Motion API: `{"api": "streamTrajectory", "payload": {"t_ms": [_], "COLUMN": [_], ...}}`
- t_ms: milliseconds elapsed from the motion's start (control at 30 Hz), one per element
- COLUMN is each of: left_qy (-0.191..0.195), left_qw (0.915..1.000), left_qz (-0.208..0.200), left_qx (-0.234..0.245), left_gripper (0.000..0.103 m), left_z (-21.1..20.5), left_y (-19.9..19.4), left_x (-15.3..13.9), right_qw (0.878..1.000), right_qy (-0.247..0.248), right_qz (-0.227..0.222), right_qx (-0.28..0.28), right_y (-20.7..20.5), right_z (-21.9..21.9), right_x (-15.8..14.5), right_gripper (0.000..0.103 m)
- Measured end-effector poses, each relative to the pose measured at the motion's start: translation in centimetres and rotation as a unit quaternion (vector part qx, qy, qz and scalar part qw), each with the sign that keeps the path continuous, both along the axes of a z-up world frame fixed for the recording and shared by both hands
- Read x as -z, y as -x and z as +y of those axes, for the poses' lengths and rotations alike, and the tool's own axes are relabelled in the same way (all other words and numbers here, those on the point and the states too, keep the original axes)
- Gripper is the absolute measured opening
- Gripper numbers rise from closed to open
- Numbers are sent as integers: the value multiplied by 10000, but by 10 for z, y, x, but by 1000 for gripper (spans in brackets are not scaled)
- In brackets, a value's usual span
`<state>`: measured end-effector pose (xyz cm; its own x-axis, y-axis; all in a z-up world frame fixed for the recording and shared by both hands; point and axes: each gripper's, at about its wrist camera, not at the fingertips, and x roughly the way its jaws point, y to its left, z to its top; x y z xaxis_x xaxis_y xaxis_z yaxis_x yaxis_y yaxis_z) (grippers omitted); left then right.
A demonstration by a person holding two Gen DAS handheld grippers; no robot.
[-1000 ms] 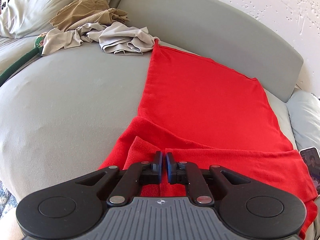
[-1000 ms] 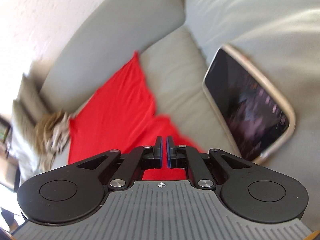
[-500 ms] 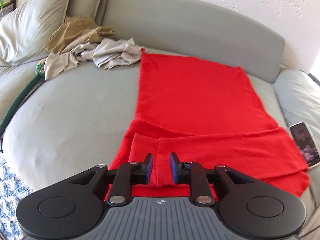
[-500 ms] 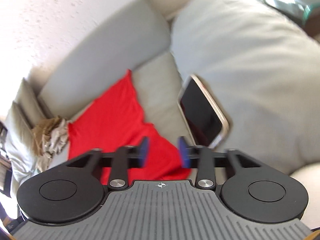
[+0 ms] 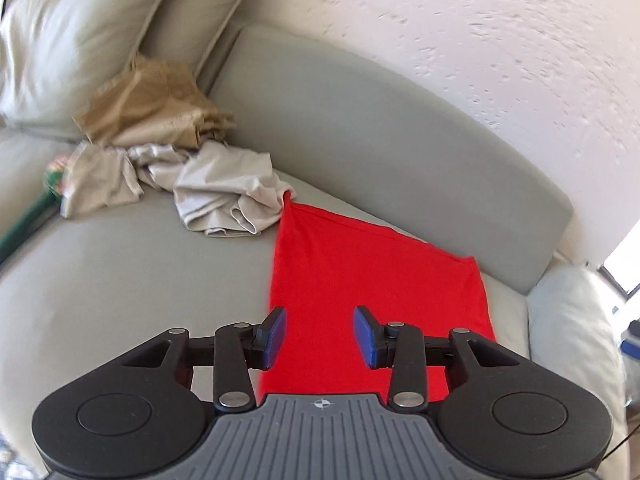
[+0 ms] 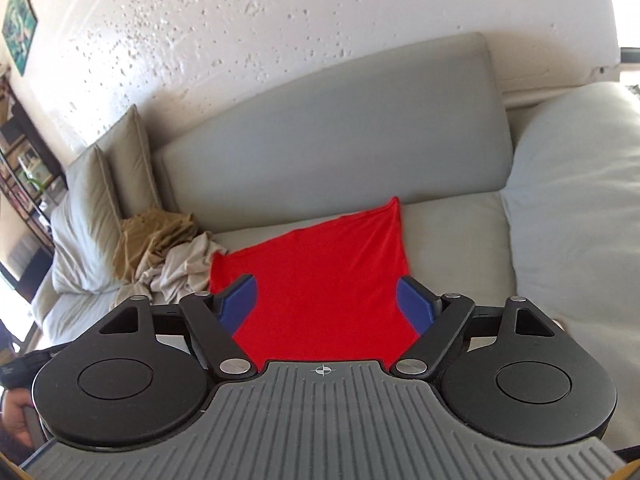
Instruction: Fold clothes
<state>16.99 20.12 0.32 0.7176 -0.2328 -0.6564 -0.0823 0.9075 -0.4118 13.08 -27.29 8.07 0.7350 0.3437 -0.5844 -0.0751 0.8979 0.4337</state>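
The left gripper (image 5: 320,334) now hangs above the red cloth (image 5: 372,288) with its fingers (image 5: 274,330) spread apart and empty; a second ago they were pinched shut on the cloth's folded near edge. The right gripper (image 6: 326,304) has also let go and pulled back, its fingers (image 6: 414,300) wide open, and the phone it was beside is no longer in its view. The red cloth lies flat on the sofa (image 5: 120,280) seat, its far edge close to the backrest. Its far left corner touches a heap of beige clothes (image 5: 224,192) near the cushions (image 5: 80,40) at the sofa's left end.
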Motion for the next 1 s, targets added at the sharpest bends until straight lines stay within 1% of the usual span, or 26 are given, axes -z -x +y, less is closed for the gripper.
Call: {"api": "streamTrajectory", "payload": {"t_ms": [67,133,167,233,300,333,467,500,600,667,833,867,933,967,1000], "left_qy": [531,1135,1241,1335,1185,1190,1628,1693,1614,1613,1637,1641,1560,1485,1370], "left_qw": [9984,9925,9906,9877,9891,9890,9839,9829,9843,9845,9844,9844,9858,9869,9887], "left_qz": [189,454,555,728,764,767,716,722,710,678,589,571,561,561,552], "left_qx": [-33,-81,-160,-358,-433,-429,-176,-91,77,132,249,272,286,275,241], "left_gripper": [35,38,39,40,43,43,46,46,41,40,40,39,39,36,35], "left_z": [18,33,37,43,45,46,48,47,43,44,48,48,47,45,42], "left_y": [-35,-68,-83,-115,-143,-156,-200,-208,-230,-237,-254,-257,-263,-266,-267], "left_x": [25,52,64,87,103,109,131,135,144,146,151,152,151,150,148], "right_qw": [9995,9978,9965,9938,9896,9868,9726,9703,9681,9676,9640,9642,9693,9718,9724], "right_qy": [-227,-494,-627,-828,-1089,-1235,-1771,-1822,-1782,-1816,-2208,-2235,-2055,-1964,-1911], "right_qz": [201,437,555,738,938,1040,1414,1477,1589,1579,1383,1345,1264,1224,1246], "right_qx": [-56,-35,-24,0,94,153,526,587,757,765,533,484,469,462,490], "right_y": [-33,-67,-84,-115,-143,-157,-200,-207,-226,-235,-257,-265,-279,-286,-294], "right_z": [1,0,0,-1,-6,-9,-29,-33,-45,-52,-61,-60,-53,-50,-47], "right_x": [14,36,47,70,94,107,157,167,195,208,226,228,229,230,231], "right_gripper": [68,64,64,64,64,64,68,68,67,65,58,54,45,39,38]}}
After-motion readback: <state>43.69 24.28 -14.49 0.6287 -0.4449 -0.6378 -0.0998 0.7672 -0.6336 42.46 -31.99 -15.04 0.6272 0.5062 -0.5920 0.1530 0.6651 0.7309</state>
